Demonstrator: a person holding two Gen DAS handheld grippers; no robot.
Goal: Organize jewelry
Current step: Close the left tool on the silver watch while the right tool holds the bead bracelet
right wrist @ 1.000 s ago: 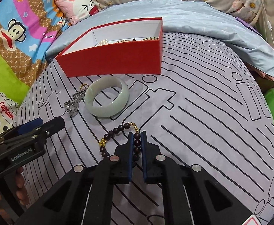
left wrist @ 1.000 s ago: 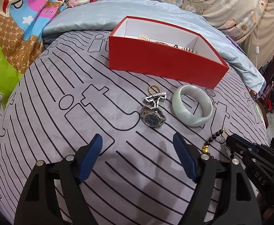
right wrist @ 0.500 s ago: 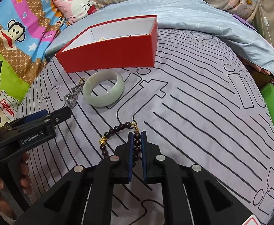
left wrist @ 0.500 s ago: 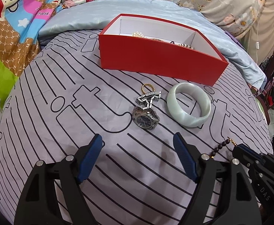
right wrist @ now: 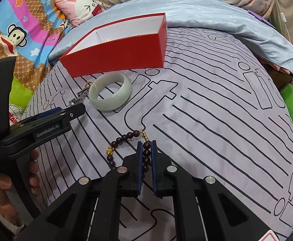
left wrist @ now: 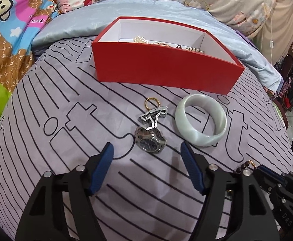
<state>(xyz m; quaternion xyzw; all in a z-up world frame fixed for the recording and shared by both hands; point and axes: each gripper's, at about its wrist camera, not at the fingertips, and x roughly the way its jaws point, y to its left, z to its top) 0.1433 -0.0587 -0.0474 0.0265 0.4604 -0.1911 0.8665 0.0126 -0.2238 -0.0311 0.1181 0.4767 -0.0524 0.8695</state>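
Jewelry half sorted, both grippers committed
Right gripper (right wrist: 145, 156) clamps the bead bracelet (right wrist: 126, 138) for the red box (left wrist: 166, 68); left gripper (left wrist: 146, 156), jaws just narrowing yet clear, lines up on the watch (left wrist: 150, 140) beside the jade bangle (left wrist: 201, 120) on the bed

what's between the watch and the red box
In the left wrist view, the watch's open steel band and a small gold bead ring lie before the red box.

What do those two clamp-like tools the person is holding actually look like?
Both are black plastic, with silver screws. The left gripper has long fingers lined with blue ribbed pads, and white lettering along its side. The right gripper looks the same. A pale sleeve cuff shows at the wrist.
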